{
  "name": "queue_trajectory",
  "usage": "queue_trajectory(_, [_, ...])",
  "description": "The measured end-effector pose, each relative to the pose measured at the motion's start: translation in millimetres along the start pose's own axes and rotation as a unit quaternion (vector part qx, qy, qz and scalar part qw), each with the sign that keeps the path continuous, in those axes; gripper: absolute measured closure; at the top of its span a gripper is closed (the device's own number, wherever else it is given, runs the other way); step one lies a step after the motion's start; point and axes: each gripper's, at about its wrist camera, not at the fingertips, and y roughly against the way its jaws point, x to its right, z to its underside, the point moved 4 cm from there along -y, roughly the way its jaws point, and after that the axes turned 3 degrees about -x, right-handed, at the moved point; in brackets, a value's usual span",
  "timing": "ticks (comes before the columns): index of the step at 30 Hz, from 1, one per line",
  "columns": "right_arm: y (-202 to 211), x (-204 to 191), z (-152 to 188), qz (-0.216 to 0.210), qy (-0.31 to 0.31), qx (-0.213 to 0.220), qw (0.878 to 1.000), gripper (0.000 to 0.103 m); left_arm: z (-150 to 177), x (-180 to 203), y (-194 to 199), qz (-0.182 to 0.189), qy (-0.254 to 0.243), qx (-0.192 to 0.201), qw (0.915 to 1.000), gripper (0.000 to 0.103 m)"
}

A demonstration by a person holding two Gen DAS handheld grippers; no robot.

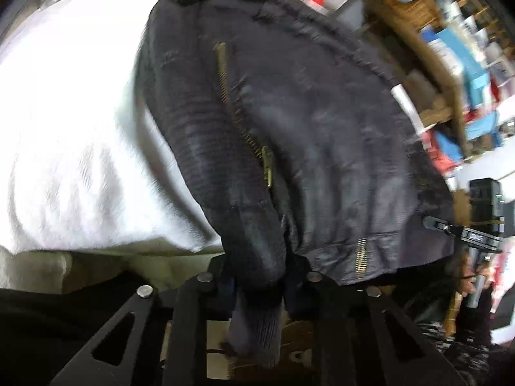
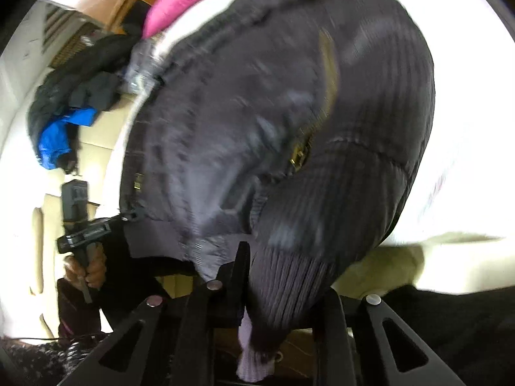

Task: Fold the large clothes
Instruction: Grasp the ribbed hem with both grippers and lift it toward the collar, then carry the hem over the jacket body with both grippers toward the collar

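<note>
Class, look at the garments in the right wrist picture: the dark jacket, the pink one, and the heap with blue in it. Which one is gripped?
The dark jacket: the right gripper is clamped on its ribbed cuff. The pink garment and the heap with blue lie untouched farther back.

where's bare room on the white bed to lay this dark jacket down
The white bedsheet lies bare beside the dark zippered jacket, from its ribbed sleeve out to the sheet's edge. It is crowded past the jacket's collar: a pink cushion there, and a heap of dark and blue clothes further off.

White sheet [image 1: 64,128], pink cushion [image 2: 180,3]
</note>
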Motion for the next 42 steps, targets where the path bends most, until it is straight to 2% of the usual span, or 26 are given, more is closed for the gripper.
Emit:
queue_trajectory(4, [32.0,-19.7,-9.6,-0.004,0.03,0.049,0.998,0.088,-12.0,4.4,25.4,0.037,-0.006,0.025,0.999,0.083])
queue_trajectory(6, [45.4,-30.3,-18.5,0.011,0.059,0.075,0.995,0.089,-20.3,5.9,38.6,0.063,-0.006,0.041,0.9972,0.083])
queue_trajectory(9, [47.8,-45.9,-34.7,0.03,0.084,0.093,0.992,0.089,-37.0,8.0,59.1,0.09,-0.006,0.067,0.9937,0.083])
queue_trajectory(13, [63.5,-52.8,-55.9,0.036,0.1,0.119,0.987,0.09,-60.0,15.8,80.3,0.108,-0.009,0.093,0.9898,0.084])
queue_trajectory(19, [94.8,-54.1,-118.9,0.03,0.095,0.187,0.977,0.09,-125.2,12.6,107.6,0.119,0.0,0.142,0.9827,0.084])
queue_trajectory(24, [125.1,-41.5,-192.1,0.018,0.066,0.246,0.967,0.09,-204.1,-4.7,109.9,0.144,0.045,0.172,0.9736,0.084])
queue_trajectory(26, [130.1,-38.2,-232.7,0.01,0.054,0.265,0.963,0.09,-243.4,-9.1,106.6,0.14,0.056,0.174,0.9731,0.084])
queue_trajectory(28, [132.1,-37.3,-266.1,0.022,0.052,0.28,0.958,0.09,-285.4,-11.5,103.1,0.131,0.064,0.177,0.9734,0.084])
queue_trajectory(31, [127.7,-28.5,-335.5,0.035,0.035,0.302,0.952,0.091,-344.3,-13.7,97.1,0.12,0.065,0.183,0.9735,0.084])
queue_trajectory(34, [114.8,-15.6,-391.8,0.042,0.018,0.316,0.948,0.092,-403.5,-19.9,79.8,0.112,0.071,0.179,0.9748,0.084])
queue_trajectory(36, [97.6,0.2,-431.6,0.052,0.005,0.32,0.946,0.092,-438.8,-32.4,54.0,0.104,0.086,0.172,0.9759,0.084])
queue_trajectory(39, [56.5,31.5,-477.3,0.068,-0.024,0.3,0.951,0.092,-471.6,-57.3,8.4,0.097,0.115,0.149,0.9773,0.084])
queue_trajectory(42, [17.8,61.9,-511.3,0.074,-0.051,0.286,0.954,0.092,-488.9,-83.9,-26.8,0.104,0.148,0.133,0.9744,0.084])
